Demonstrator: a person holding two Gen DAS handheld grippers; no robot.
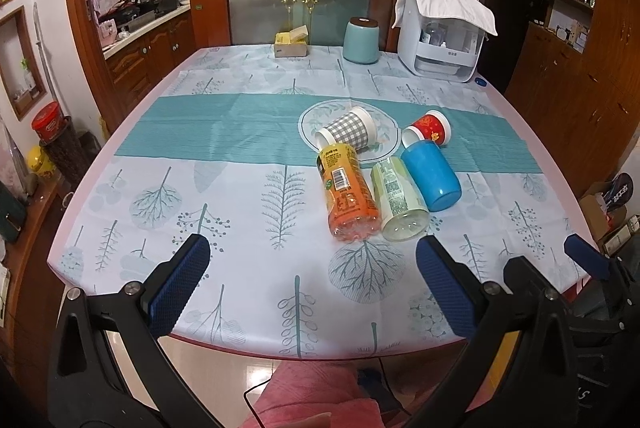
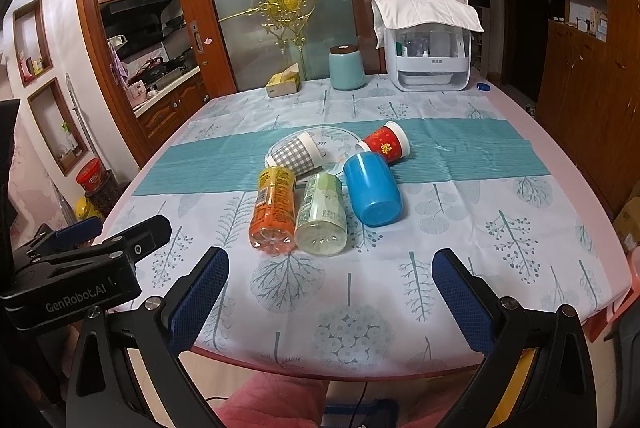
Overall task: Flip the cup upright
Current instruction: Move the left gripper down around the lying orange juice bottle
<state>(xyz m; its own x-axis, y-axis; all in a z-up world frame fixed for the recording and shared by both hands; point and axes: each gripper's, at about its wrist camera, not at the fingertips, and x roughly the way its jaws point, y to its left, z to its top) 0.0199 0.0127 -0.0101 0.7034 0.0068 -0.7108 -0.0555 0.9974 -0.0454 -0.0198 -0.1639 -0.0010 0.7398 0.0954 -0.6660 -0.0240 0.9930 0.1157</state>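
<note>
Several cups lie on their sides in a cluster mid-table: an orange cup (image 1: pixel 347 194) (image 2: pixel 273 209), a pale green cup (image 1: pixel 400 204) (image 2: pixel 322 214), a blue cup (image 1: pixel 431 175) (image 2: pixel 374 194), a grey checked paper cup (image 1: pixel 350 131) (image 2: pixel 297 155) and a red paper cup (image 1: pixel 429 129) (image 2: pixel 385 145). My left gripper (image 1: pixel 314 262) is open and empty above the table's near edge, short of the cups. My right gripper (image 2: pixel 332 274) is open and empty, also short of them. The right gripper shows at the left view's right edge (image 1: pixel 576 260).
The table (image 1: pixel 224 188) has a leaf-print cloth with a teal band. At its far edge stand a teal jar (image 1: pixel 361 41), a yellow tissue box (image 1: pixel 291 44) and a white appliance under a cloth (image 1: pixel 440 36). Wooden cabinets stand to the right, a kitchen to the left.
</note>
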